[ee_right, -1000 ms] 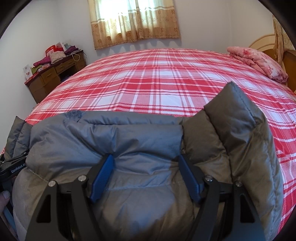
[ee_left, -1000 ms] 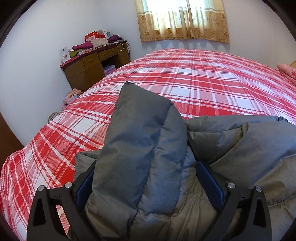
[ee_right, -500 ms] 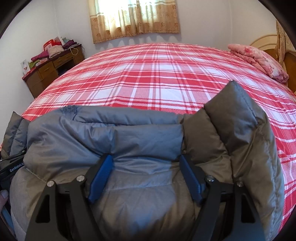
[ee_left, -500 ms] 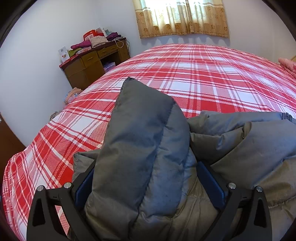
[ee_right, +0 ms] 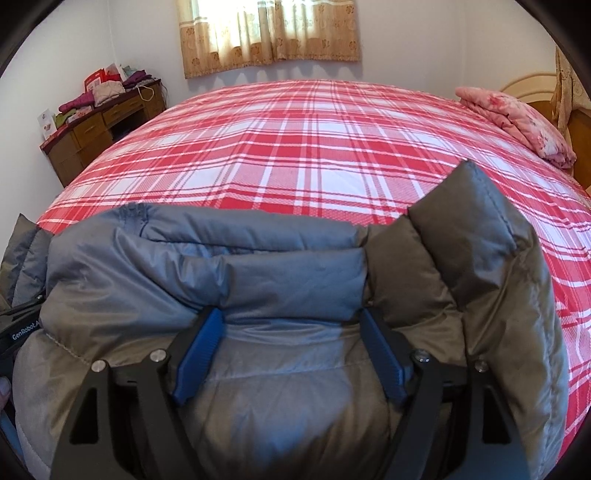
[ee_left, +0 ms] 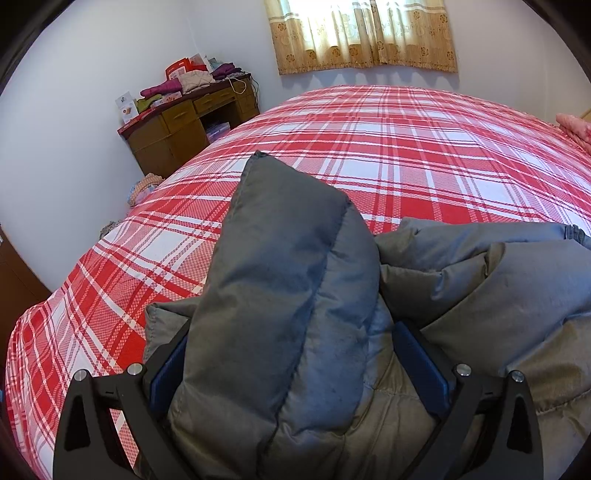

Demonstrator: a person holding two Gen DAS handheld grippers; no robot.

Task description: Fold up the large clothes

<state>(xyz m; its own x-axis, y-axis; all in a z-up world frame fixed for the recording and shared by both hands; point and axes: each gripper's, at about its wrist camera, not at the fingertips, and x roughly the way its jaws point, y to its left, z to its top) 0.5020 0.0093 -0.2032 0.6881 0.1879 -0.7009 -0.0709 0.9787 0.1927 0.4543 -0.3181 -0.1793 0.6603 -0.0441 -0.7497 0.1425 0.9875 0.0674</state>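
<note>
Over the near edge of the red-and-white plaid bedspread (ee_right: pixel 314 155), the puffy grey quilted down jacket (ee_right: pixel 258 273) is bunched and lifted — ready, I'd say, to be laid out for folding. Left gripper (ee_left: pixel 295 369) clamps a thick wad; right gripper (ee_right: pixel 291 350) stands wide, blue pads (ee_right: pixel 199 350) pressing padded fabric — both grips bulky.

A home bedroom: plaid-covered bed (ee_right: pixel 295 155), curtained window (ee_right: pixel 269 33), cluttered wooden desk (ee_left: pixel 184 122), pink quilt (ee_right: pixel 517 118).

White walls (ee_right: pixel 424 40); curtained window (ee_right: pixel 269 33) backlit; cluttered wooden desk (ee_left: pixel 188 125) in left corner.
</note>
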